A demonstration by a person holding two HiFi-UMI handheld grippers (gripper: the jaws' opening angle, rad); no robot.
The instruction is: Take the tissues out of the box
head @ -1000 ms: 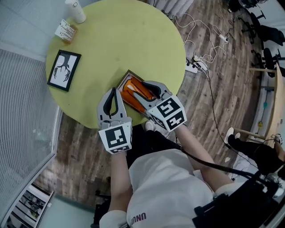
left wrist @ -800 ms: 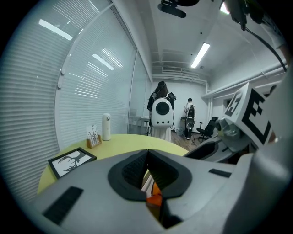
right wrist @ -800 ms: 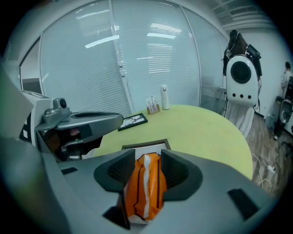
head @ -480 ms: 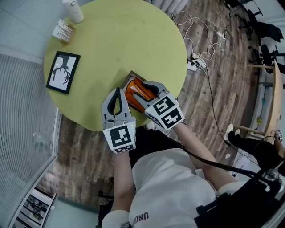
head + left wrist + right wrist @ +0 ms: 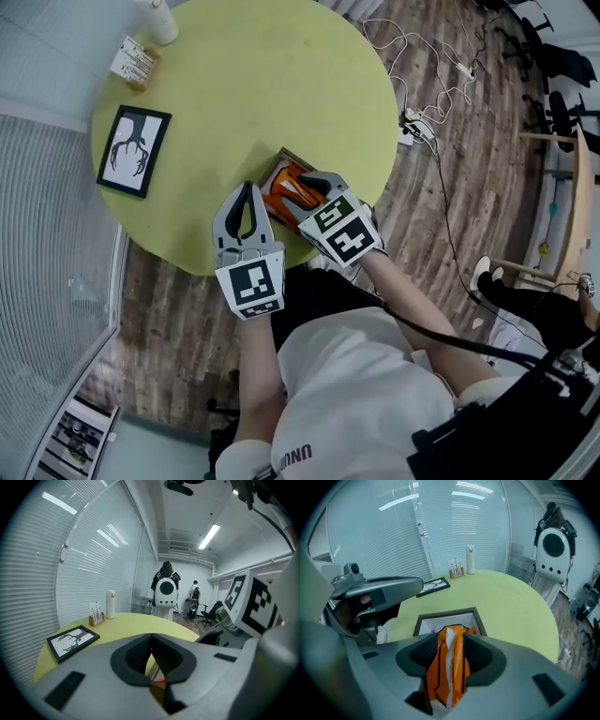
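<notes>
Between the pads of the right tool (image 5: 450, 644) stands the crumpled orange plastic tissue pack (image 5: 449, 677). It touches both pads while the jaws are opening, just over the open dark-rimmed rectangular box (image 5: 423, 619). That box sits near the person's edge of the round yellow-green surface (image 5: 253, 84). Just beside it, the left tool (image 5: 151, 644) is pressed together and empty. Well apart lie a black-framed antler picture (image 5: 134, 150) and a white bottle (image 5: 159, 19).

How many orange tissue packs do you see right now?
1. The orange tissue pack stands between the right gripper's opening jaws, at the open box on the yellow table. More may be hidden lower in the box.
</notes>
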